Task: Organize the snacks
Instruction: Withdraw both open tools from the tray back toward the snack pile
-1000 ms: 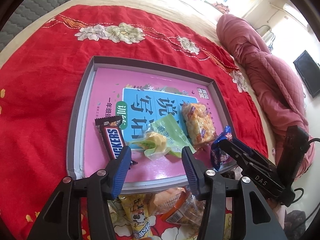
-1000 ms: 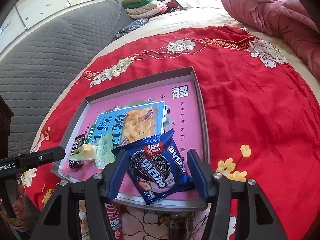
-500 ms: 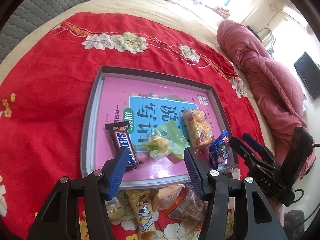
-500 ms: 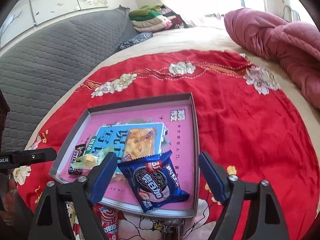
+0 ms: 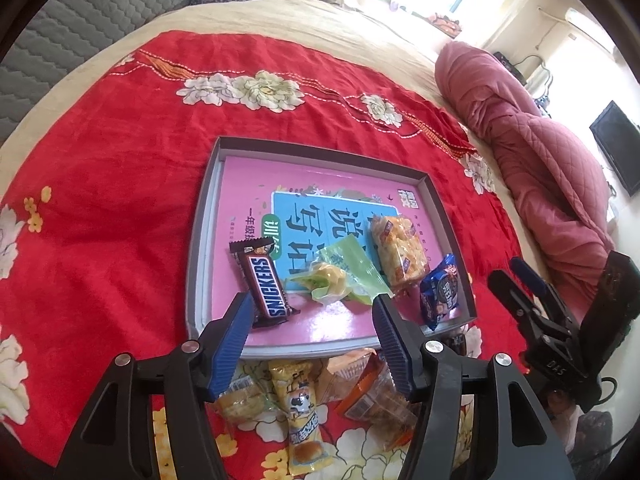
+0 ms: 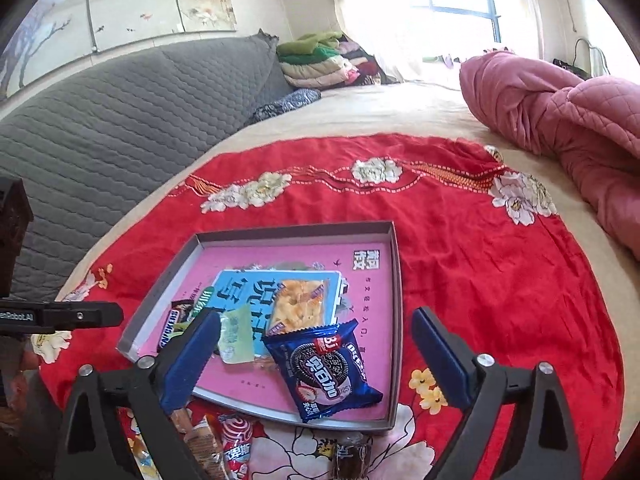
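Note:
A grey shallow tray (image 5: 200, 240) (image 6: 394, 280) with a pink book cover inside lies on the red blanket. In it lie a Snickers bar (image 5: 264, 284) (image 6: 172, 320), a green pack (image 5: 344, 268) (image 6: 236, 336), a yellow cracker pack (image 5: 396, 248) (image 6: 298, 304) and a blue Oreo pack (image 5: 440, 288) (image 6: 328, 372). My left gripper (image 5: 311, 302) hovers over the tray's near edge, its jaws opening with nothing between them. My right gripper (image 6: 314, 318) (image 5: 506, 270) hangs above the Oreo pack, jaws opening wide, pads clear of the pack.
Several loose snack packs (image 5: 300, 400) (image 6: 224, 440) lie on the blanket just in front of the tray. A rolled pink quilt (image 5: 540, 152) (image 6: 560, 112) lies on the right. A grey quilted backrest (image 6: 120, 120) runs along the left.
Both grippers have risen and drawn back from the tray. The right jaws have spread wide and let go of the Oreo pack, which stays in the tray. The left jaws have widened a little.

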`<state>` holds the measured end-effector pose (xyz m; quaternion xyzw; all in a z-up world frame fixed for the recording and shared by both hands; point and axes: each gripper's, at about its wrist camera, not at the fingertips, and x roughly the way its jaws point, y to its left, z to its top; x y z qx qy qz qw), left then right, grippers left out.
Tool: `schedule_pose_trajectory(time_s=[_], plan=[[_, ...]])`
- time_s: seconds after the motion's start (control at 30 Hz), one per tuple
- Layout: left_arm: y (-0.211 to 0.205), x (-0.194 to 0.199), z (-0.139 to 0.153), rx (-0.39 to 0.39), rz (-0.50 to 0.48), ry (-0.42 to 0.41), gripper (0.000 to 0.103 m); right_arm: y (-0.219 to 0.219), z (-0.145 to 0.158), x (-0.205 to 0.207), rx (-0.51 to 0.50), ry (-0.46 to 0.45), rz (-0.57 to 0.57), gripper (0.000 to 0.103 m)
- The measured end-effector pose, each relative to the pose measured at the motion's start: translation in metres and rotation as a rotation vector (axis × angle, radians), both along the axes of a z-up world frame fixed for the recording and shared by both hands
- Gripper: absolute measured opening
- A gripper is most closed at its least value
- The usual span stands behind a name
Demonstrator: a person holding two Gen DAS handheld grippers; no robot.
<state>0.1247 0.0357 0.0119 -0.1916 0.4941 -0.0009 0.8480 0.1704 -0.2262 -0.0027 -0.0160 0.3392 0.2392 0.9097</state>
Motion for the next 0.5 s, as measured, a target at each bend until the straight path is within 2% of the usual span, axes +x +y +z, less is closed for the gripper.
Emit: schedule_pose_trajectory(time_s=[0.17, 0.5], plan=[[0.001, -0.006, 0.005, 0.008, 0.002, -0.005, 0.064, -0.005, 0.009, -0.008, 0.039, -0.020, 0.011, 0.101], [0.002, -0.014, 0.009, 0.017, -0.004, -0.005, 0.064, -0.017, 0.016, -0.012, 0.154, 0.016, 0.045, 0.101]])
